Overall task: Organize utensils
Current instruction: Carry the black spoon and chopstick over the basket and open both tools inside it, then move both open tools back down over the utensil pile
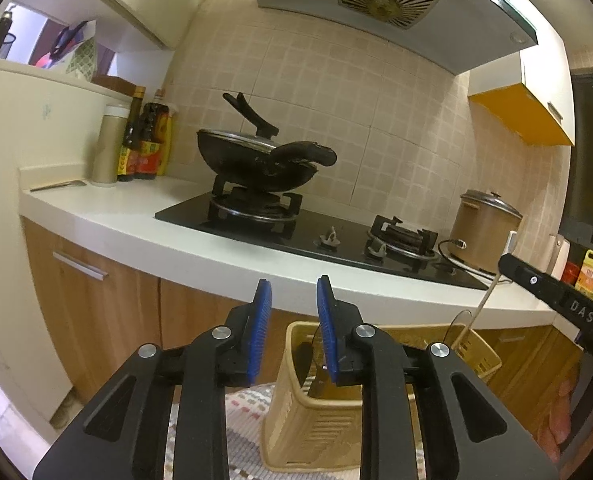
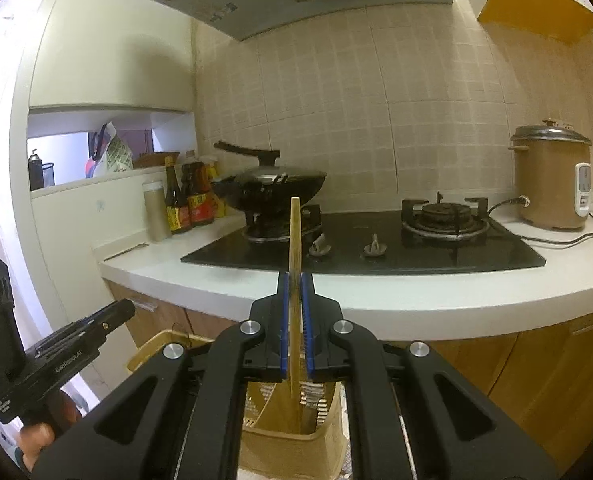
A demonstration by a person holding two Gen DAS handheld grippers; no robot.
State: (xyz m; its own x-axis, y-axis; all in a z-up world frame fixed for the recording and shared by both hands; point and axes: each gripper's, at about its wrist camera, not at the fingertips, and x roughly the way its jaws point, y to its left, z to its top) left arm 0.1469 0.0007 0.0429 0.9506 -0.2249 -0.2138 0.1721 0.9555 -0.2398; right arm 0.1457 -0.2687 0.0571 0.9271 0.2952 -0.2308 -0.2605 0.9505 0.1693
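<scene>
Right fingers (image 2: 295, 296) clamped on 1 wooden chopstick (image 2: 295, 240) above 1 beige utensil basket (image 1: 308, 420); left fingers (image 1: 294, 308) parted, empty.

Wok (image 2: 272, 188) on hob's left burner (image 2: 272, 228), rice cooker (image 2: 552, 184) right, bottles (image 2: 184, 196) left

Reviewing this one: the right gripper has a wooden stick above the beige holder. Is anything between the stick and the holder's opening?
Nothing visible. The right gripper is shut on the wooden stick, whose lower end already dips into the beige utensil holder. The left gripper is open with nothing between its pads, off to the side.
</scene>
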